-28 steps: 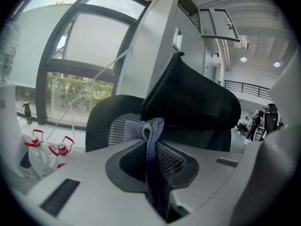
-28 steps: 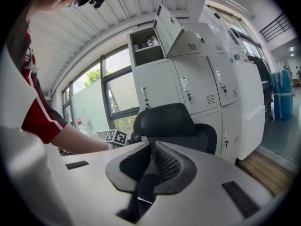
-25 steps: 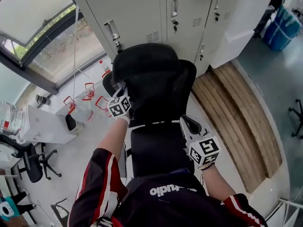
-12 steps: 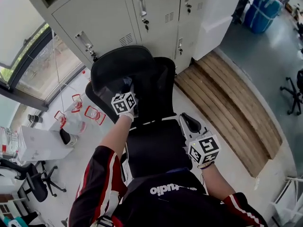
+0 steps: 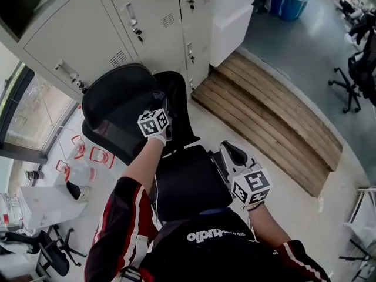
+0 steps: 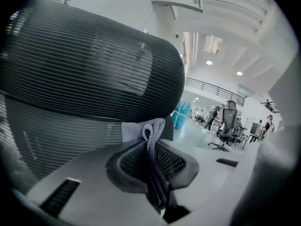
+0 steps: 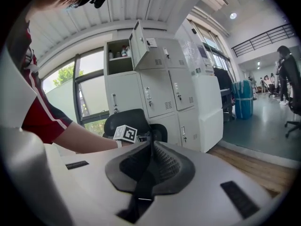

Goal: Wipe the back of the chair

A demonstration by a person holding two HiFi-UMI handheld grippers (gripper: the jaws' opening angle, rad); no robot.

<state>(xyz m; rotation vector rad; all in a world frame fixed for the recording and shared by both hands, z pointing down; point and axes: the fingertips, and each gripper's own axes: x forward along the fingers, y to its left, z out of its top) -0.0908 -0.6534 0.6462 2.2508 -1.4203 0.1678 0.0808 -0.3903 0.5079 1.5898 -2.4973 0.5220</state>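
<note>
The black mesh office chair's back (image 5: 179,101) and headrest (image 5: 114,104) stand in front of me in the head view, with its seat (image 5: 188,184) below. My left gripper (image 5: 157,106) is pressed against the chair back just under the headrest. In the left gripper view this gripper (image 6: 149,136) is shut on a grey cloth (image 6: 151,125) that touches the mesh back (image 6: 89,69). My right gripper (image 5: 231,153) hangs beside the seat's right edge, apart from the chair. In its own view the right gripper (image 7: 151,148) is shut with nothing in it.
Grey metal lockers (image 5: 147,16) stand right behind the chair. A wooden platform (image 5: 276,110) lies to the right. Clear jugs with red handles (image 5: 88,157) and a white box (image 5: 41,204) sit on the floor at left. Other office chairs (image 5: 355,69) are far right.
My left gripper has slid with the cloth from the left edge of the chair back toward its middle. The head view has swung, so the chair shows further left. The right gripper stays put.
</note>
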